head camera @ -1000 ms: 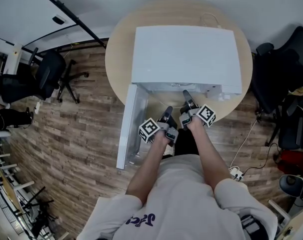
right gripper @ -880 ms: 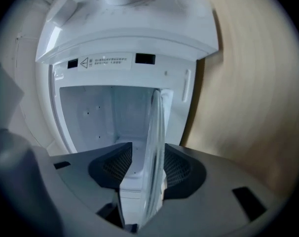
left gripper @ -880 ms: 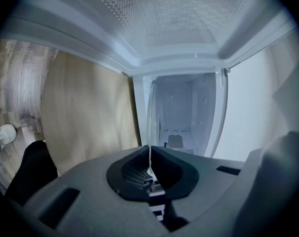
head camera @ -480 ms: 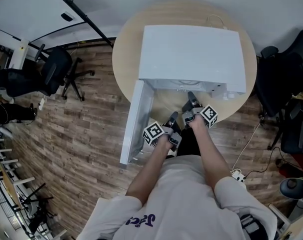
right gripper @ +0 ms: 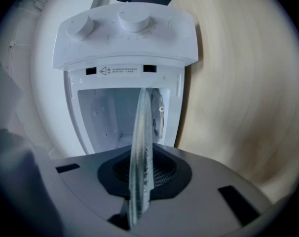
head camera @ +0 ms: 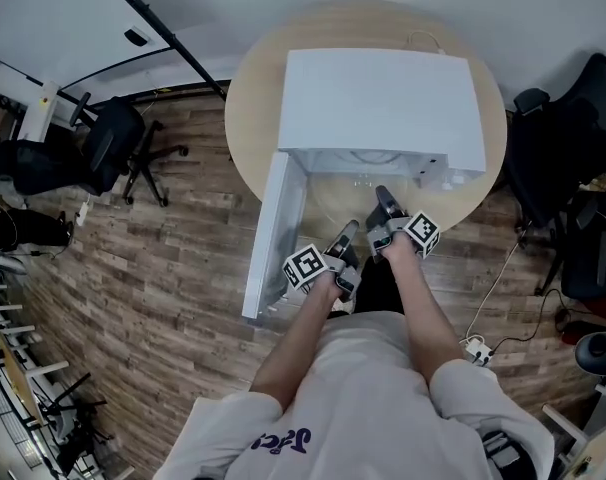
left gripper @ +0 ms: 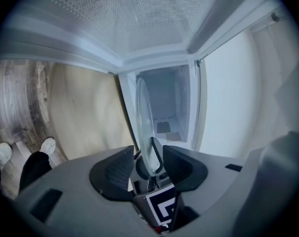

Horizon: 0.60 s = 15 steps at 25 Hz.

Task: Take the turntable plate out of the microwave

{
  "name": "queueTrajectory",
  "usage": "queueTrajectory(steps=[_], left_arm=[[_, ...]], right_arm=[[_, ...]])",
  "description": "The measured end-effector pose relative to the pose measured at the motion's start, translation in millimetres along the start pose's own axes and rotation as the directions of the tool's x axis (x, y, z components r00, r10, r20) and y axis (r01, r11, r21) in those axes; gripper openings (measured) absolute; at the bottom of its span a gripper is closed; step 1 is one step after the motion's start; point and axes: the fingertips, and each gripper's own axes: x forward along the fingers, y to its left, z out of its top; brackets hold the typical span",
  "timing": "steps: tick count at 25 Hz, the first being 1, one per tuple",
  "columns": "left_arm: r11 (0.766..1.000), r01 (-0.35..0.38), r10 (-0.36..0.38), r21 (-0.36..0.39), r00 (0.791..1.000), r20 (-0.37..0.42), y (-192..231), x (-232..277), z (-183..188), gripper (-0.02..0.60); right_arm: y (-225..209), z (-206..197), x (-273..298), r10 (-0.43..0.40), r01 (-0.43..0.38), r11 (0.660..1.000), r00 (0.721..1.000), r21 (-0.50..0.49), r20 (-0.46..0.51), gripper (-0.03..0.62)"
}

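Observation:
The white microwave sits on a round wooden table, its door swung open to the left. The glass turntable plate stands edge-on in front of the empty cavity. My right gripper is shut on the plate's rim. My left gripper has the plate's rim between its jaws, which are opening, with a gap at each pad. In the head view both grippers, left and right, point into the opening; the plate is hard to make out there.
The control panel with two knobs is beside the cavity. Office chairs stand on the wooden floor at the left and right. A power strip and cable lie on the floor at the right.
Both grippers have drawn back a little from the microwave opening toward the person. The door stays open.

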Motion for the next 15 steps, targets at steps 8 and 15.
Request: queueTrajectory(steps=[8,15], left_arm=[[0.997,0.059,-0.057,-0.044,0.997,0.054,-11.7,-10.3,10.3,0.207],[0.993,0.114,-0.113,-0.030,0.993,0.013,-32.8,-15.6,1.6,0.207]], right_arm=[[26.7,-22.7,-43.2,0.026,-0.027,0.999,0.999,-0.019,-0.038,0.034],[52.0,-32.9,-86.1,0.045,-0.045,0.998,0.999,-0.032,-0.025,0.034]])
